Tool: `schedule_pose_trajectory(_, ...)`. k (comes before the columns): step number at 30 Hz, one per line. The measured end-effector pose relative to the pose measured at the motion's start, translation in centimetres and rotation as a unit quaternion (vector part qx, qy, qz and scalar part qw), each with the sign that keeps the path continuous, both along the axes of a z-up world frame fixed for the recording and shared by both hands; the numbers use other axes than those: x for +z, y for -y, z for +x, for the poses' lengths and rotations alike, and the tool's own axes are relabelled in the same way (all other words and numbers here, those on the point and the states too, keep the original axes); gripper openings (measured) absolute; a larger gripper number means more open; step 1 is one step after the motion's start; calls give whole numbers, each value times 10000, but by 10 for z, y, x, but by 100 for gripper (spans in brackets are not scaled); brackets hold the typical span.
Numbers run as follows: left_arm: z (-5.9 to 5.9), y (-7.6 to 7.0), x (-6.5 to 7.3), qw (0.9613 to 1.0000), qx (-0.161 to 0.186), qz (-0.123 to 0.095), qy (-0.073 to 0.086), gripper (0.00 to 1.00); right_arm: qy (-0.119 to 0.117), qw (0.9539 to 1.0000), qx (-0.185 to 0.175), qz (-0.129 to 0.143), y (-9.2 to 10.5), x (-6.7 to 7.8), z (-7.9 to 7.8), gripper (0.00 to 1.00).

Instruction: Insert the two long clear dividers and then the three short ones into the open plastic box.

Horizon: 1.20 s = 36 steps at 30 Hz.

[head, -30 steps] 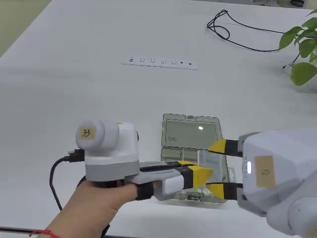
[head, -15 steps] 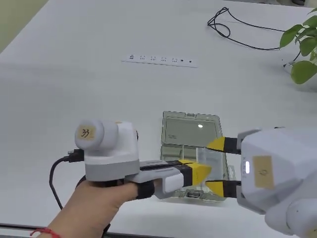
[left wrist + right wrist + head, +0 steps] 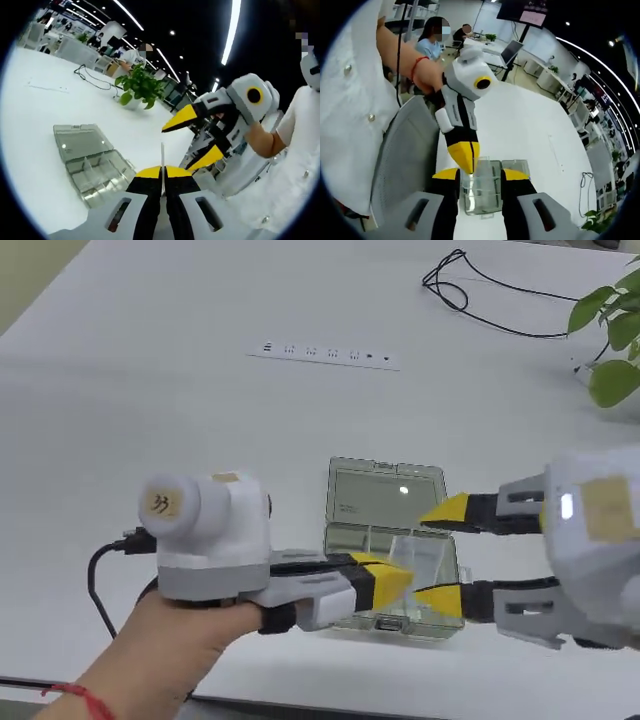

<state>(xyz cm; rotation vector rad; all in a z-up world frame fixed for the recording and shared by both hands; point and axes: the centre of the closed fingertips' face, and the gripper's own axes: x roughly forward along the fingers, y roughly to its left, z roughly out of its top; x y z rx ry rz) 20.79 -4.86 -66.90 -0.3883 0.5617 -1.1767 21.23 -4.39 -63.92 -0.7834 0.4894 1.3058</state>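
The open clear plastic box (image 3: 350, 540) lies near the table's front edge, its lid (image 3: 385, 495) folded flat away from me. My left gripper (image 3: 390, 580) comes in from the left and is shut on a clear divider (image 3: 420, 558), held over the right part of the box base. Edge-on, this divider (image 3: 162, 157) rises from the shut left gripper (image 3: 162, 172). My right gripper (image 3: 443, 555) stands open on the right, one fingertip on each side of the divider, apart from it. Between the open right gripper (image 3: 481, 175) tips I see the divider (image 3: 484, 172) and box (image 3: 482, 197).
A white power strip (image 3: 325, 353) lies further back on the table (image 3: 150, 420). A black cable (image 3: 480, 300) loops at the far right. A green plant (image 3: 610, 330) stands at the right edge. A person's sleeve (image 3: 350, 110) is close on the left.
The right gripper has drawn back to the right, its open jaws still either side of the divider. The left gripper keeps hold of the divider and has barely shifted.
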Motion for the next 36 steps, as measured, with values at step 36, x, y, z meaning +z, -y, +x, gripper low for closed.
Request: schedule_pose_trajectory(36,-33,7,23,9750,-1169,200,1881,0,-2026,9676,1486,263,-5,5,-46,3)
